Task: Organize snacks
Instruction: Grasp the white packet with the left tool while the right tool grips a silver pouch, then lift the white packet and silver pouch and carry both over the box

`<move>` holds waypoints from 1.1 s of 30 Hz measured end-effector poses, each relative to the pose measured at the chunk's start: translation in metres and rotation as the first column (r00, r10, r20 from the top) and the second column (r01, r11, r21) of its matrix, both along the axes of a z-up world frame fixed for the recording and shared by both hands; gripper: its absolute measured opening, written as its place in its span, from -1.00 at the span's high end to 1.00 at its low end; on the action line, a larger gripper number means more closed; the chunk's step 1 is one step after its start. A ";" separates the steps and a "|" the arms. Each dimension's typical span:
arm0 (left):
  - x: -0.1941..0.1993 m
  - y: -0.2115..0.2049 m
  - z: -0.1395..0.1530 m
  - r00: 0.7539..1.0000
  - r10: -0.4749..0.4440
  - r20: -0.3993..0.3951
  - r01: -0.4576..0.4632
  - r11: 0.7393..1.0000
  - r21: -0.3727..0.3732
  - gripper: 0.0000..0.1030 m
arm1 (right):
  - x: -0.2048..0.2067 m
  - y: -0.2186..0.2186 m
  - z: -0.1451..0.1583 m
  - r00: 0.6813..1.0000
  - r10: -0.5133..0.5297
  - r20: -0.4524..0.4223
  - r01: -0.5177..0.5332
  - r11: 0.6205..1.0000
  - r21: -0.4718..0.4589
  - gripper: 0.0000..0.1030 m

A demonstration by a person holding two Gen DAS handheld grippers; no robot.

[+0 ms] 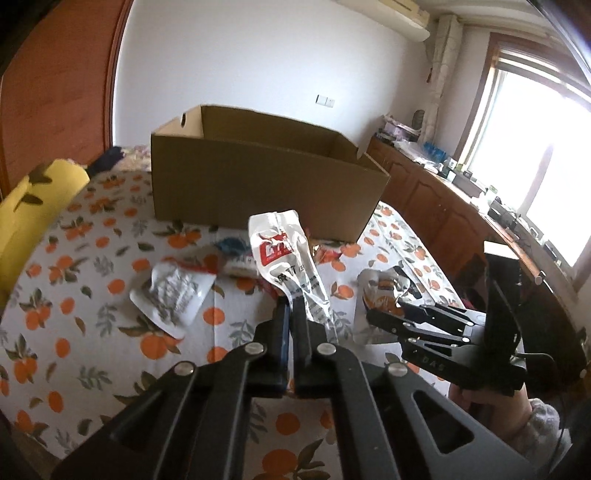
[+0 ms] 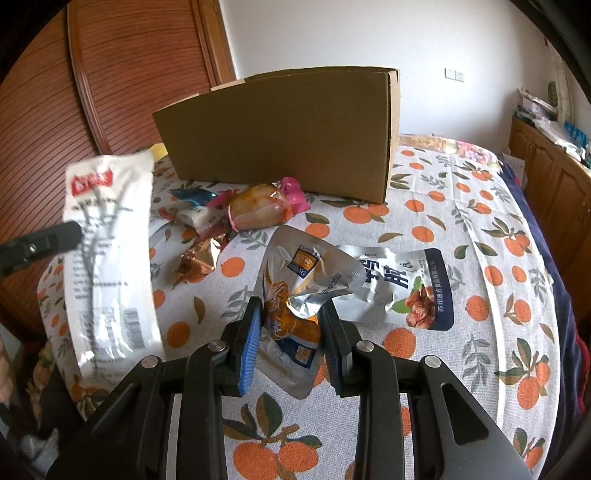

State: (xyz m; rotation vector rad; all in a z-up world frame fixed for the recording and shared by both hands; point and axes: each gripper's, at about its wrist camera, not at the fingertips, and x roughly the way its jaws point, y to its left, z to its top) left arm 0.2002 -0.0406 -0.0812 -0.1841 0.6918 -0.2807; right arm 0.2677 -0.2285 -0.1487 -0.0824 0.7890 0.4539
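Left tool (image 1: 293,314) pinches crinkled white pouch (image 1: 284,254) beside cardboard box (image 1: 258,184).

A lived-in room of a home, most likely a bedroom: a bed under an orange-print sheet (image 2: 436,236) with a dark blanket edge (image 2: 554,280), a louvred wooden wardrobe door (image 2: 122,74), and low wooden cabinets (image 1: 428,195) below a bright window (image 1: 535,147), their top crowded with household odds and ends. A wall-mounted air conditioner (image 1: 402,22) and a wall switch (image 1: 325,100) mark the plain white wall
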 end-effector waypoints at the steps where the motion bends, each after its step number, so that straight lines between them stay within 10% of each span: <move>1: 0.000 0.001 0.002 1.000 -0.003 0.007 0.003 1.000 0.004 1.00 | 0.000 0.000 0.000 1.000 0.000 0.000 0.000 1.000 0.000 0.42; 33: -0.005 0.012 0.058 0.988 -0.041 0.147 0.024 0.993 0.113 1.00 | -0.003 -0.002 0.017 0.999 0.002 0.042 -0.003 1.000 0.021 0.43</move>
